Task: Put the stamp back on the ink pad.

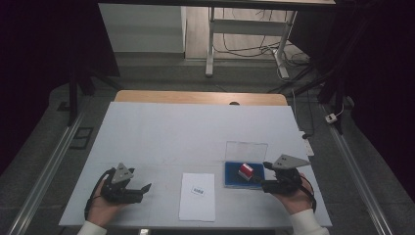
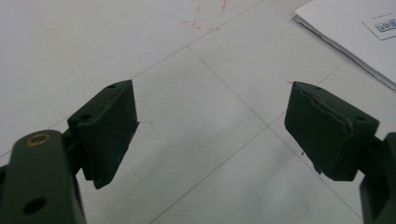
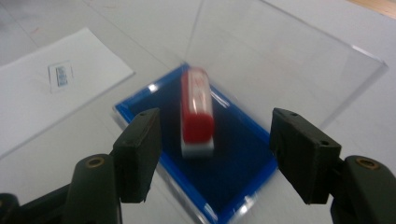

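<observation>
High view: the white surface [image 1: 161, 132] is mostly bare, with wide free room across its far half and middle. A sheet of paper [image 1: 197, 196] with a small label lies flat near the front edge, between the two hands and well apart from each. To its right a blue ink pad [image 1: 231, 176] sits in a clear case whose lid [image 1: 246, 151] stands open behind it, walling off the far side. A red stamp [image 1: 246, 171] with a white base lies tilted on the blue pad. The right gripper [image 1: 258, 181] is just beside the pad's near right corner, close to the surface's right edge; in the right gripper view its jaws stand wide apart on either side of the stamp [image 3: 198, 111], pads not touching it, nothing held. The left gripper [image 1: 146, 188] rests low near the front left, jaws spread wide and empty over bare surface, the paper's corner [image 2: 355, 32] off to one side. Beyond the far wooden edge lie grey floor, a desk frame [image 1: 244, 34] and loose cables.
</observation>
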`<state>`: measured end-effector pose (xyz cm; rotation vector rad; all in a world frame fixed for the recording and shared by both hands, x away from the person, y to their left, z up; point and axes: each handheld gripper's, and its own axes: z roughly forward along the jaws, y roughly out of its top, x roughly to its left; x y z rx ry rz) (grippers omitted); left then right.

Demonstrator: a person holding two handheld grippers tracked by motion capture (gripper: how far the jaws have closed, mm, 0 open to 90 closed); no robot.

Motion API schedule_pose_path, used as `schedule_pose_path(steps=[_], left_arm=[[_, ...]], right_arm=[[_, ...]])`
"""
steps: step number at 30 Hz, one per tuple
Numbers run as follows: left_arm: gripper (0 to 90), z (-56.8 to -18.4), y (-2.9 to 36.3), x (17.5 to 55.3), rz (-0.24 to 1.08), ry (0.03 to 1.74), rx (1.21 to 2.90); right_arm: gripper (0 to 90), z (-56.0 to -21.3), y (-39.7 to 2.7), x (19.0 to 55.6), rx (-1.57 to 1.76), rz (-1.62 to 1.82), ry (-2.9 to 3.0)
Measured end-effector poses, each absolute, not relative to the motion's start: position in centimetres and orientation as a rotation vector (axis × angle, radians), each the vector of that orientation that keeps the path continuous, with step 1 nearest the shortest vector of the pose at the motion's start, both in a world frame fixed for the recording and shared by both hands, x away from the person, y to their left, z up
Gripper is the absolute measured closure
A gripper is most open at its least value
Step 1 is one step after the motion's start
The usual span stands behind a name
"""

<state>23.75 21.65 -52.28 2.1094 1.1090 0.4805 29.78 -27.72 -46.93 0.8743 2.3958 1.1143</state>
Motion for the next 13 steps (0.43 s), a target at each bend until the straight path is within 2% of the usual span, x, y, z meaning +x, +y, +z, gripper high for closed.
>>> schedule_pose_path(steps=[6, 13], left_arm=[[17.3, -52.2, 21.6, 23.6, 0.475, 1.107, 2.104], [17.3, -52.2, 21.6, 23.7, 0.471, 1.111, 2.100]], right_arm=[[35.2, -47.7, -29.7, 28.8, 0.870, 1.127, 2.373], [35.6, -48.0, -30.1, 28.8, 0.840, 1.139, 2.371]])
